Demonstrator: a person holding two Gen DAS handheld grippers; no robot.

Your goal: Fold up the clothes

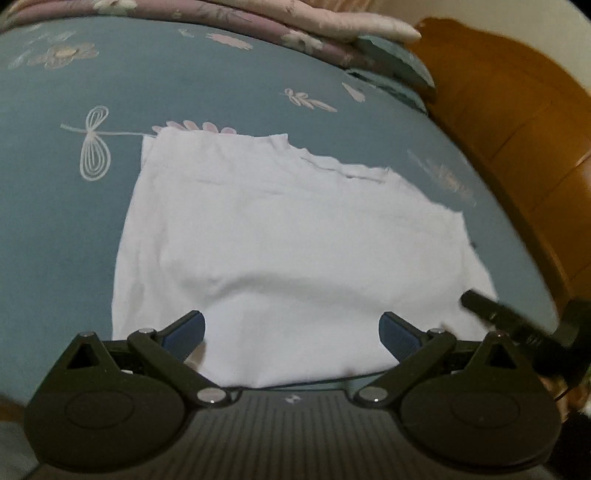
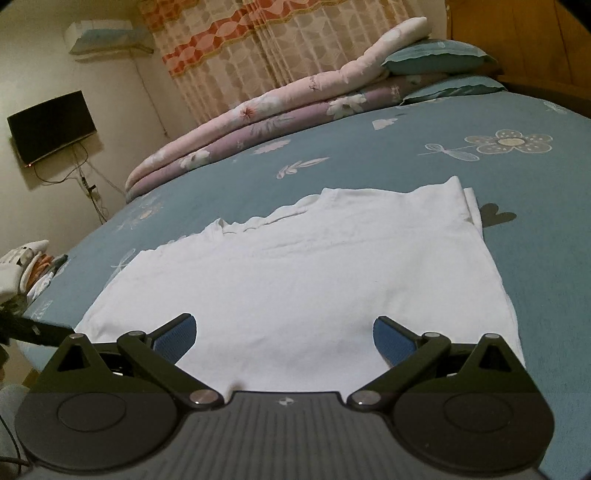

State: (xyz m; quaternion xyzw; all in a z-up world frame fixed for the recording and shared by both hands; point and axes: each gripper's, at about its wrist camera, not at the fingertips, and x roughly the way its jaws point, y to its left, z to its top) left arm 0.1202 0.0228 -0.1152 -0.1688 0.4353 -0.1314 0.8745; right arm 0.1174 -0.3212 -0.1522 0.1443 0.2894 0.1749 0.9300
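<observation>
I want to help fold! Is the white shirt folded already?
Partly folded: white shirt lies flat on the bed, layered edges showing at its far corner.

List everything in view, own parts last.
white garment: 1, white, partly folded, flat on the bed near both grippers
bedsheet: 1, blue-grey with pale floral print, covers the bed
folded quilts: 2, pink over lilac, stacked at the bed's far edge
pillows: 2, teal, by the headboard
headboard: 1, brown wood
curtain: 1, beige and orange
television: 1, black, wall-mounted
air conditioner: 1, white, high on wall
left gripper: 1, black, blue pads, open
right gripper: 1, same, open
</observation>
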